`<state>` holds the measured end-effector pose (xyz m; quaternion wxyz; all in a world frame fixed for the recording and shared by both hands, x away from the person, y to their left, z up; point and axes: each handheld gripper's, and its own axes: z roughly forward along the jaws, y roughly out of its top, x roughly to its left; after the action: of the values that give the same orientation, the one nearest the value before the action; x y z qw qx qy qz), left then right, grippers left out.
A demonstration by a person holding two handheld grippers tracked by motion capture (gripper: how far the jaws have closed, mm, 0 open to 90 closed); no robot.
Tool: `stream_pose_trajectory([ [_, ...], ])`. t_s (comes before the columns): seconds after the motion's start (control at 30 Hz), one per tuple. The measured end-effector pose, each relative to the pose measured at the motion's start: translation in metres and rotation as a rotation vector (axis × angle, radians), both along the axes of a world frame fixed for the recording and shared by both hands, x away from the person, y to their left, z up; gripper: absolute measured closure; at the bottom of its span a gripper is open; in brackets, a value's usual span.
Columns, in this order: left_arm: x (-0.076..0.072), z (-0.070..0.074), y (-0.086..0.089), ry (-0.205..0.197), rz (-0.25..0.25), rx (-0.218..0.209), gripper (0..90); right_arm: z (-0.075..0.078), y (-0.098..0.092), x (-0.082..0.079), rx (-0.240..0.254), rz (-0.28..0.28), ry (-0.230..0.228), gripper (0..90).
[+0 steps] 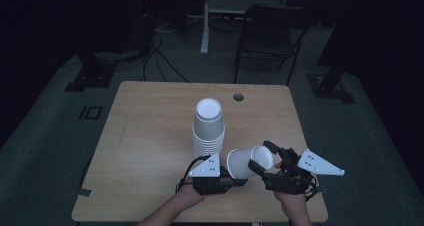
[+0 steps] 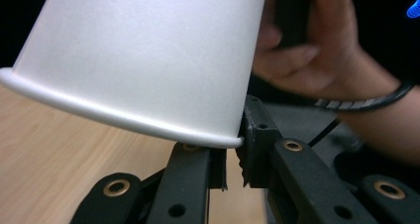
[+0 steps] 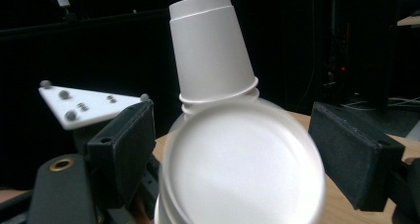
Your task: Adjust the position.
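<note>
A single white paper cup point(image 1: 244, 162) lies on its side above the wooden table's point(image 1: 150, 136) front part, between my two grippers. My left gripper point(image 1: 235, 180) is shut on the cup, its pads pinching the lower rim, as the left gripper view shows point(image 2: 233, 159) under the cup wall point(image 2: 148, 55). My right gripper point(image 1: 263, 157) stands open around the base end. In the right gripper view the round base point(image 3: 242, 169) faces me between its jaws point(image 3: 233, 149), with a narrow gap at the left pad point(image 3: 129, 140). A stack of upside-down white cups point(image 1: 208, 131) stands behind point(image 3: 210, 50).
A round cable hole point(image 1: 238, 97) sits near the table's far edge. Beyond the table are a dark folding chair point(image 1: 270, 36), a desk leg point(image 1: 205, 26) and cables on the floor point(image 1: 160, 56). Bare wood lies to the left of the stack.
</note>
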<state>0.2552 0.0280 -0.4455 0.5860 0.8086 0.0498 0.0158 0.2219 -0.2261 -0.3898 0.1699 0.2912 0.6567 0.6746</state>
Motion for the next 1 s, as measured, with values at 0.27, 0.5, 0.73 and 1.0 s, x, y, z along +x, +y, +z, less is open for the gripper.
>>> stream_pose_trajectory([
  [0.27, -0.003, -0.003, 0.004, -0.090, 0.013, 0.111, 83.1, -0.004, -0.001, 0.003, -0.012, 0.023, 0.029, 17.8],
  [0.5, -0.002, -0.004, 0.012, -0.084, 0.000, 0.166, 83.0, -0.005, 0.001, 0.005, -0.041, 0.041, 0.041, 17.8],
  [0.73, 0.000, -0.005, 0.022, -0.119, -0.017, 0.256, 83.0, -0.006, 0.003, 0.008, -0.087, 0.049, 0.042, 19.3],
  [1.0, 0.002, -0.011, 0.031, -0.144, -0.030, 0.386, 83.0, -0.006, 0.010, 0.016, -0.228, 0.125, 0.092, 20.2],
])
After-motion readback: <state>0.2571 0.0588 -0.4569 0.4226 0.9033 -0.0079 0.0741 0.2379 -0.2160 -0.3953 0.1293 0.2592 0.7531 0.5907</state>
